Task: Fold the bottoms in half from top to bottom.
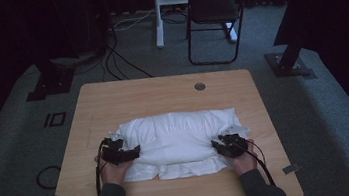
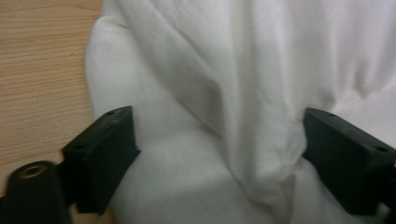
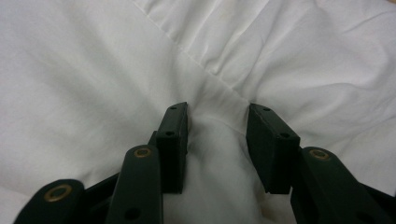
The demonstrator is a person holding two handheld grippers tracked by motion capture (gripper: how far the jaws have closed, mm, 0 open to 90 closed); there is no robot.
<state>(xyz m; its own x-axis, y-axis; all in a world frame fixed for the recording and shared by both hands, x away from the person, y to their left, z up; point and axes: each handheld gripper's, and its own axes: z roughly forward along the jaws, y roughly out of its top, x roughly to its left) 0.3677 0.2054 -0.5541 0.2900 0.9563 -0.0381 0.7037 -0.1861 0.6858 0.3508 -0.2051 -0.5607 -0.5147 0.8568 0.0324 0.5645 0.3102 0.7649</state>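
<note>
Pillow (image 1: 180, 140) between left gripper (image 1: 131, 153), right gripper (image 1: 217, 145)

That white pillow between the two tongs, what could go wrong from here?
1. The left tongs stand wide open around a loose fold of the white pillow; closing might catch only the cover, which could slip.
2. The right tongs also straddle a small ridge of fabric, so a lift may be uneven.
3. The pillow lies near the table's front edge; a pull might drag it off.
</note>
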